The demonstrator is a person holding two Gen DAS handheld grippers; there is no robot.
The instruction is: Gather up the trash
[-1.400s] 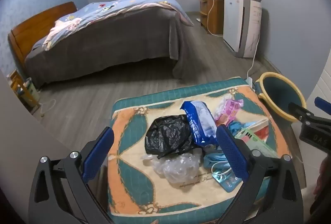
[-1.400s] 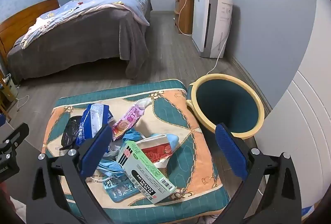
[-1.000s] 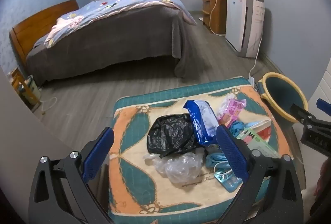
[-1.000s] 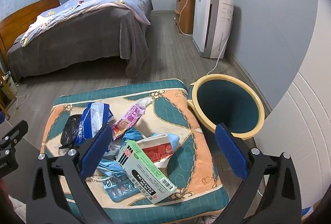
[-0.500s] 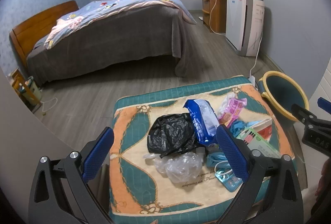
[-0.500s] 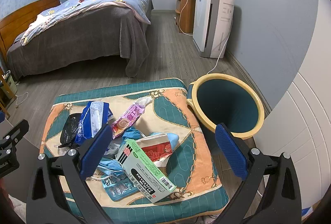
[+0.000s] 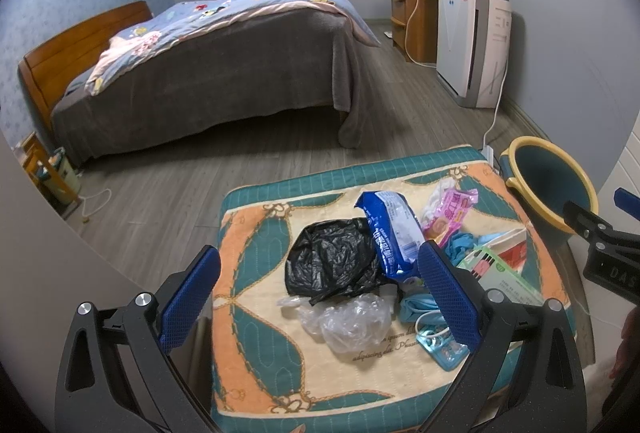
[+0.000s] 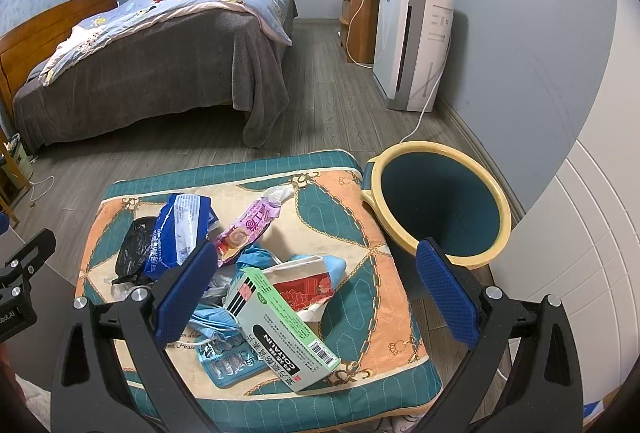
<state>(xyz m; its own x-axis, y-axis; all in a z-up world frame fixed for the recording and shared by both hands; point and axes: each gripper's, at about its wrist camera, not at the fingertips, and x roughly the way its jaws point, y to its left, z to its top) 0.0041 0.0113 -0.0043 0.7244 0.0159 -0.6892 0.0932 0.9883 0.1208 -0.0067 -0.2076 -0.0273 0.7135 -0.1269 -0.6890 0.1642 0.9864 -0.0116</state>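
While we hold both grippers above cushion, little changes since prior frames: left gripper and right gripper wide open, empty. Trash pile untouched on cushion; bin alongside, empty. Collection not started.

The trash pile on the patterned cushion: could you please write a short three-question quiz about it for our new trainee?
1. True or false: the left hand-held gripper is shut on the black bag.
2. Which lies nearer the bin: (a) the black bag, (b) the green and white box?
3. Fill in: the bin stands beside the cushion, on the cushion's ____ side as the right wrist camera sees it.

Key:
1. False; both it and the right hand-held gripper are open and hold nothing.
2. b
3. right
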